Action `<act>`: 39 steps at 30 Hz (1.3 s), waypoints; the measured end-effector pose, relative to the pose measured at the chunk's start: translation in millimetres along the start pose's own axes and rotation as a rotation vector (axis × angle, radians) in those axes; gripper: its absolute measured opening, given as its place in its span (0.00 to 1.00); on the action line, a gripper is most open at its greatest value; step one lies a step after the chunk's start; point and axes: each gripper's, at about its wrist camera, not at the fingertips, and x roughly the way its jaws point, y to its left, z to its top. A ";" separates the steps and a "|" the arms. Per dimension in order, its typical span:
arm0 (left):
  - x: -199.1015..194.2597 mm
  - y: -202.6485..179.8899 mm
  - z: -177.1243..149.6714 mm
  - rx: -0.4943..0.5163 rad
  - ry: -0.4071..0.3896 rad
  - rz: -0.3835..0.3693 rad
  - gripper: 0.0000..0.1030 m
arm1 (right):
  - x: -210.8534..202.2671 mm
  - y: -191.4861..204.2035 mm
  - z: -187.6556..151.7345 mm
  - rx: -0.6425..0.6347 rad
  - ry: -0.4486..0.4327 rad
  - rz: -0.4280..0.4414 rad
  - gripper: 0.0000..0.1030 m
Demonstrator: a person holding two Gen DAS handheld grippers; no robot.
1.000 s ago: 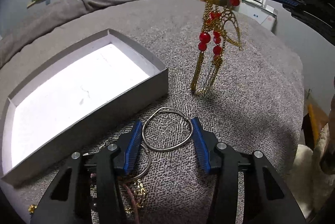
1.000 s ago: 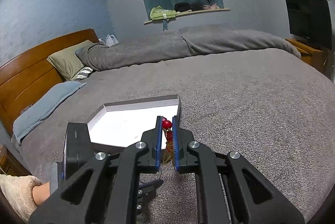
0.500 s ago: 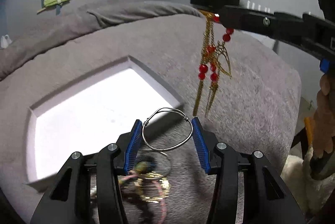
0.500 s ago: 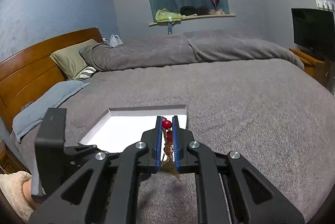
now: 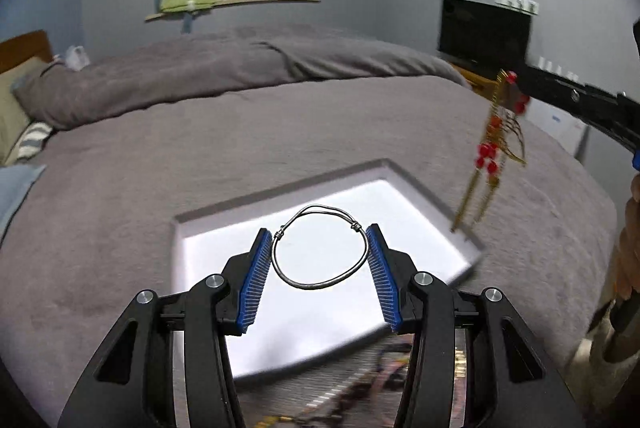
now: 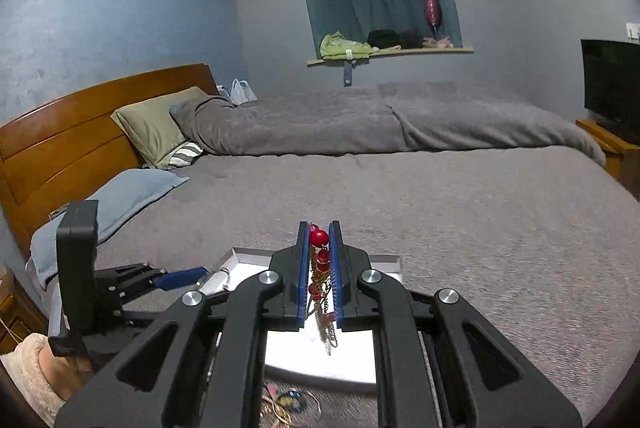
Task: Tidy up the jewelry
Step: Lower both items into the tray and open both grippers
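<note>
My left gripper (image 5: pixel 320 240) is shut on a silver wire bangle (image 5: pixel 320 248) and holds it in the air over the white open box (image 5: pixel 280 312) on the grey bed. My right gripper (image 6: pixel 319 232) is shut on a gold chain piece with red beads (image 6: pixel 319 260). The piece hangs down over the box (image 6: pixel 320 352). In the left wrist view it (image 5: pixel 490 156) dangles from the right gripper (image 5: pixel 516 88) above the box's right corner. The left gripper (image 6: pixel 180 278) also shows at the left of the right wrist view.
A heap of tangled jewelry (image 5: pixel 360 388) lies on the bedspread just in front of the box; it also shows in the right wrist view (image 6: pixel 288 402). Pillows (image 6: pixel 156 124) and a wooden headboard (image 6: pixel 60 144) stand far left. A TV (image 6: pixel 610 84) stands at right.
Both grippers have risen from the bedspread and moved over the box. The bangle left the heap with the left gripper; the red-bead chain swung from beside the box to above its right corner.
</note>
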 end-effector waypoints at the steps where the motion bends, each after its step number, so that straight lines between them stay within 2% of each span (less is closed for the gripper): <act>1: 3.1 8.0 1.0 -0.007 0.001 0.013 0.49 | 6.0 -0.6 0.5 0.004 0.005 0.005 0.09; 8: 44.9 57.1 7.3 -0.067 0.061 0.092 0.49 | 64.8 -11.1 -4.4 0.052 0.059 -0.001 0.09; 14: 75.4 83.2 9.2 -0.098 0.127 0.105 0.49 | 103.8 -29.0 -22.3 0.081 0.133 -0.034 0.09; 20: 106.8 90.8 5.3 -0.102 0.257 0.148 0.49 | 135.3 -45.5 -41.0 0.096 0.241 -0.064 0.09; 27: 131.4 94.5 -4.1 -0.113 0.357 0.158 0.49 | 155.3 -46.8 -51.8 0.086 0.320 -0.089 0.09; 32: 135.1 89.4 -5.4 -0.085 0.386 0.170 0.49 | 162.9 -43.3 -59.1 0.083 0.360 -0.087 0.09; 39: 138.9 90.8 -3.8 -0.085 0.387 0.161 0.54 | 162.9 -46.1 -60.2 0.106 0.357 -0.080 0.10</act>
